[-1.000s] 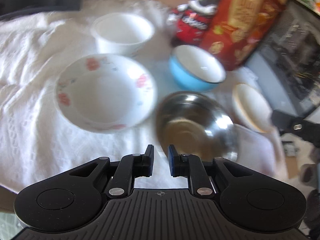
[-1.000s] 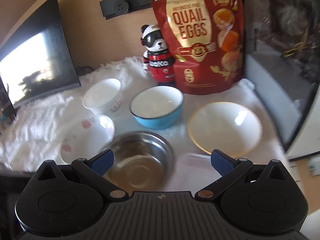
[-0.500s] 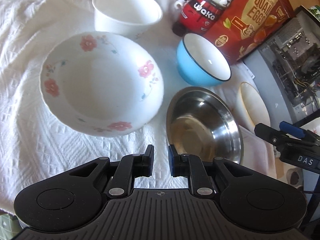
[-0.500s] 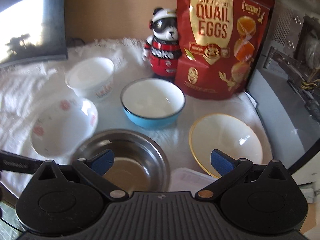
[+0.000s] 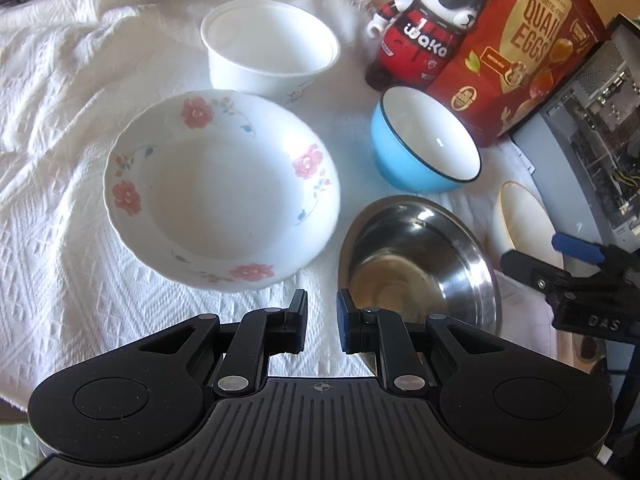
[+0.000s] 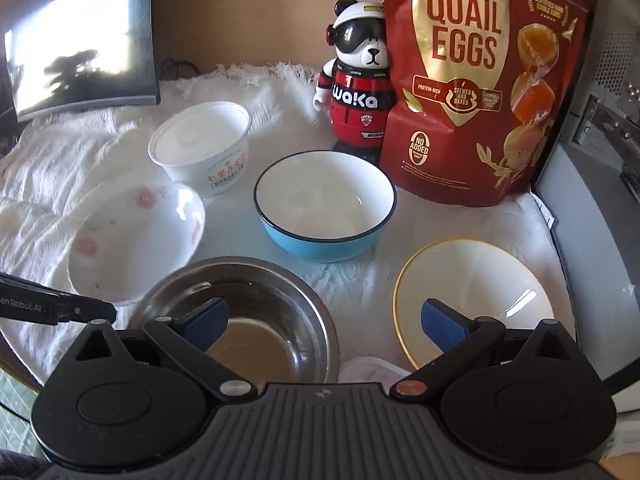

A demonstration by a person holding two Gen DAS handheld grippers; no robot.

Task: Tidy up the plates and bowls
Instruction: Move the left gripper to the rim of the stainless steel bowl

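Observation:
Several dishes sit on a white cloth. In the left wrist view a floral bowl (image 5: 220,192) lies ahead, with a white tub bowl (image 5: 272,44) behind it. A blue bowl (image 5: 424,144), a steel bowl (image 5: 416,264) and a gold-rimmed plate (image 5: 520,220) lie to the right. My left gripper (image 5: 322,316) is shut and empty, between the floral and steel bowls. My right gripper (image 6: 326,316) is open and holds nothing. Its left finger hangs over the steel bowl (image 6: 256,292) and its right finger over the plate (image 6: 476,288). The blue bowl (image 6: 324,200) lies beyond.
A panda figure (image 6: 360,92) and a red quail-egg bag (image 6: 472,80) stand at the back. A dark monitor (image 6: 80,40) is at the back left and a computer case (image 6: 600,140) borders the right. The white cloth (image 5: 60,160) is wrinkled on the left.
The right gripper rolled level and drew closer to the steel bowl and the plate. The left gripper shifted a little, bringing the floral bowl nearer. Neither gripper's jaws changed.

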